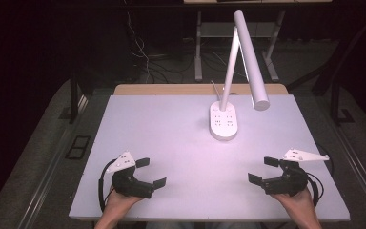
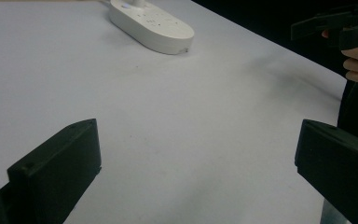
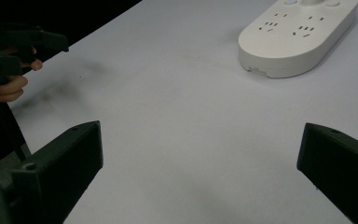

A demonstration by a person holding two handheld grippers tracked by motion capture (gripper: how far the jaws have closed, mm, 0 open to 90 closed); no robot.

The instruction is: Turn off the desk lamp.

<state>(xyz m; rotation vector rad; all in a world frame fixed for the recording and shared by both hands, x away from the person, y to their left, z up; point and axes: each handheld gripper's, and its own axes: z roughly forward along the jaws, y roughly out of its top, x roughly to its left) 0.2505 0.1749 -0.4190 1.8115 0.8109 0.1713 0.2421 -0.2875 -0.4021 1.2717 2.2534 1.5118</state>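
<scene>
Resting at the near corners of the white counter point(image 1: 171, 133), the left gripper point(image 1: 151, 172) and right gripper point(image 1: 263, 169) both hold their jaws wide apart on nothing. The lamp base point(image 1: 223, 121), bearing sockets, stands far centre, well apart from both. Its top is cut off in both gripper views; the surroundings are too dark to read.

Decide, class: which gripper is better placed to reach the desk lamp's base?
Right, marginally: the right gripper sits slightly nearer the lamp base than the left gripper; both are open, empty, with clear paths.
</scene>
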